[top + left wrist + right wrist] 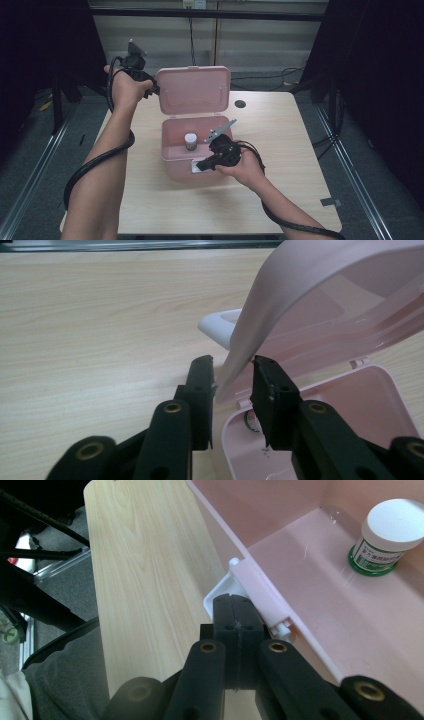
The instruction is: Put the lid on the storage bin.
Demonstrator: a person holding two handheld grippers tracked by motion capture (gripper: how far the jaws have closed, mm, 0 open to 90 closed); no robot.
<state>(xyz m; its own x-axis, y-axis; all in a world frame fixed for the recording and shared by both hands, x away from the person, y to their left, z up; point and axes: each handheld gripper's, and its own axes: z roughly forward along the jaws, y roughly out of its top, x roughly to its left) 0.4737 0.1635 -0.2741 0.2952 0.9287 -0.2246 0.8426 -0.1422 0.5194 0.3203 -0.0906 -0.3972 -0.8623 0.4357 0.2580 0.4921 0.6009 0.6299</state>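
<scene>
Pink box (172, 165) sits mid-worktop (290, 130), lid (194, 90) raised, a jar (190, 141) inside. The left tool (234, 380) stands released, the lid's edge between its jaws. The right tool (236, 611) is clenched at the box's white front latch (220, 591)

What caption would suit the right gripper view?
Shut right gripper pinching the white latch of an open pink box holding a small white-capped jar.
</scene>
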